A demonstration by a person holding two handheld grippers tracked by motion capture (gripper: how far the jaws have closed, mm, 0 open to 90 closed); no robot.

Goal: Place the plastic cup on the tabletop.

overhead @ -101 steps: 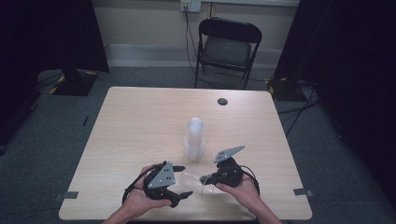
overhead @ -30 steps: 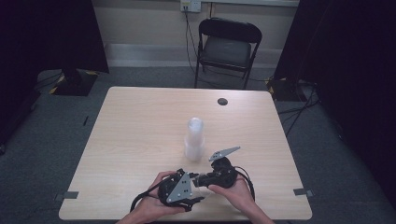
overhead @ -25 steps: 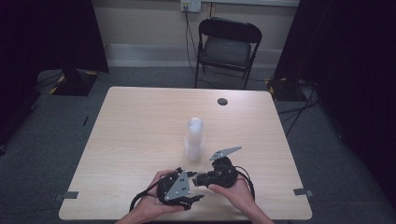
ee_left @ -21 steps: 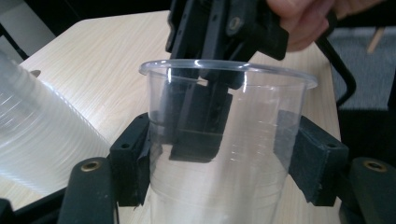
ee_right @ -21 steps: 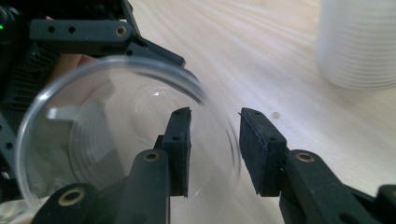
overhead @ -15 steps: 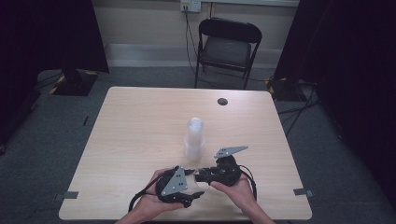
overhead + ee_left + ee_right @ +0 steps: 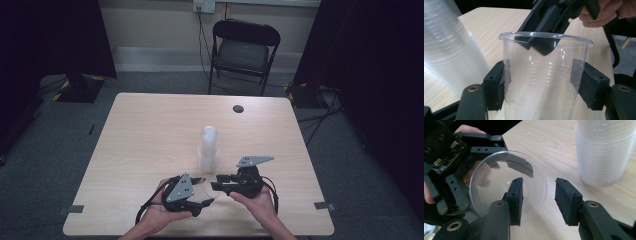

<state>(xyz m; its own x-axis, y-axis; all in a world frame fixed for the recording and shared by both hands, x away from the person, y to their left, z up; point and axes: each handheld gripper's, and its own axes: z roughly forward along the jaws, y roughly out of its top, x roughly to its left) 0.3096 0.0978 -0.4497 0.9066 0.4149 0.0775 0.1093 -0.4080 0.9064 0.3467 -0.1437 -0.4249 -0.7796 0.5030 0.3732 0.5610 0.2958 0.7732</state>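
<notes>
From above, your left gripper [image 7: 200, 192] pinches a clear cup [image 7: 204, 190]. Your right gripper [image 7: 220, 184] sits just beside it.

In the left gripper view, both pads squeeze the cup [image 7: 544, 75].

In the right gripper view, the jaws have just been opening, one pad inside the rim, spread apart, with the cup stack [image 7: 604, 150] beyond.

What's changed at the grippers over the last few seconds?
The two grippers, apart at first, came together near the table's front edge. The left gripper holds a single clear plastic cup on its side. The right gripper has just been opening; its jaws now straddle the cup's rim without pressing. The stack of clear plastic cups and the small dark disc have not moved.
</notes>
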